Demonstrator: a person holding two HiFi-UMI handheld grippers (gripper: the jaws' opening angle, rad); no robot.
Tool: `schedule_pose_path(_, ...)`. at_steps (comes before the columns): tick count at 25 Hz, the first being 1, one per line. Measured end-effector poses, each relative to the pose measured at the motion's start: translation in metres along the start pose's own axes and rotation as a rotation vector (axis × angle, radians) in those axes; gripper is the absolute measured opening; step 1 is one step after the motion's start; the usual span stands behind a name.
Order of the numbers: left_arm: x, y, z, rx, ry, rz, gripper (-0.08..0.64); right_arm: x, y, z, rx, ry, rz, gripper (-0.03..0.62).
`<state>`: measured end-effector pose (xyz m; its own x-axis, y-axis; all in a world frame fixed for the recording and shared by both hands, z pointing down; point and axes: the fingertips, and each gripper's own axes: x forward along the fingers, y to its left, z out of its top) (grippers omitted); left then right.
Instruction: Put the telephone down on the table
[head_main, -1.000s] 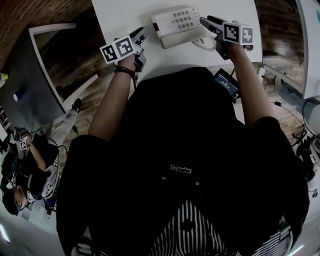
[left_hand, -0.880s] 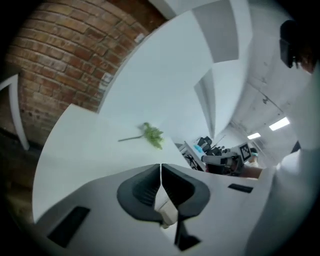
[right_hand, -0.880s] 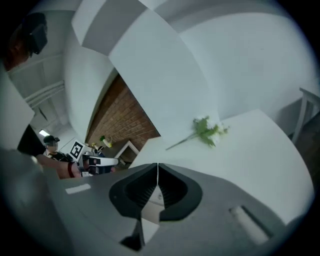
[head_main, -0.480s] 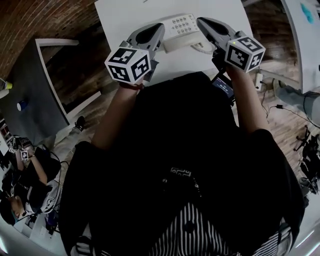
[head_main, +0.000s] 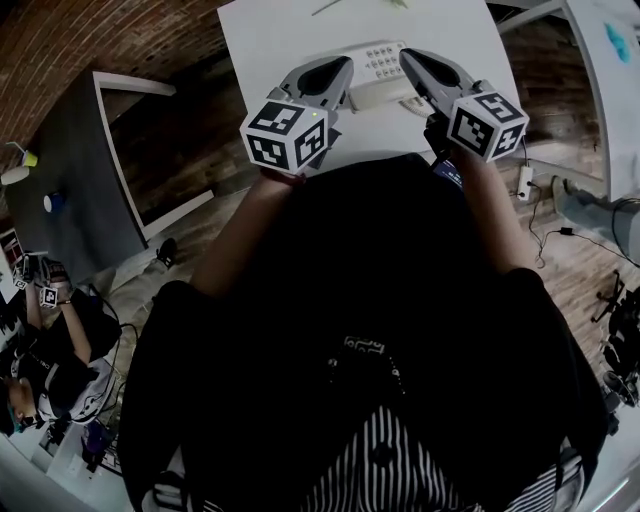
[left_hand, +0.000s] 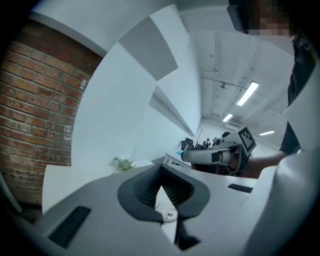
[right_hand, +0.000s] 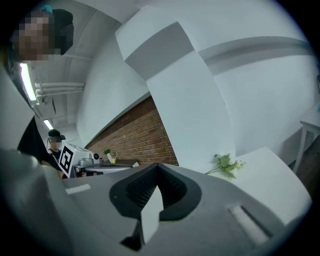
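The white telephone (head_main: 383, 72) lies flat on the white table (head_main: 275, 40), keypad up, with its coiled cord (left_hand: 168, 216) beside it. Both grippers hang in the air above the table's near edge. My left gripper (head_main: 343, 66) is at the phone's left end and my right gripper (head_main: 408, 58) at its right end. Each is shut with nothing between the jaws. In the left gripper view the pads of the left gripper (left_hand: 161, 192) meet. The right gripper view shows the same of the right gripper (right_hand: 152, 192). Neither touches the phone.
A green sprig (right_hand: 225, 165) lies at the table's far edge. A grey table (head_main: 70, 170) stands to the left and another white table (head_main: 610, 60) to the right. Cables and a power strip (head_main: 525, 180) lie on the wooden floor. A person (head_main: 40, 330) sits at lower left.
Both grippers have risen from table level beside the telephone and now hang well above it, closer to the head camera. The telephone stays on the table.
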<state>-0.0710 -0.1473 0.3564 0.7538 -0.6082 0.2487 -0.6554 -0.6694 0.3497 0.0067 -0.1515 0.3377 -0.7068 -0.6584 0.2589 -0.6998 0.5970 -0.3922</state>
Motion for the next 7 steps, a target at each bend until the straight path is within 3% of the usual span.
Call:
schedule_pose_path(3, -0.008, 0.003, 0.003, -0.012, -0.023, 0.009, 0.008, 0.006, 0.016, 0.007, 0.028, -0.031, 0.035, 0.003)
schedule_pose_path(7, -0.011, 0.001, 0.006, -0.022, -0.035, 0.015, 0.008, 0.008, 0.028, 0.005, -0.026, -0.001, 0.040, 0.003)
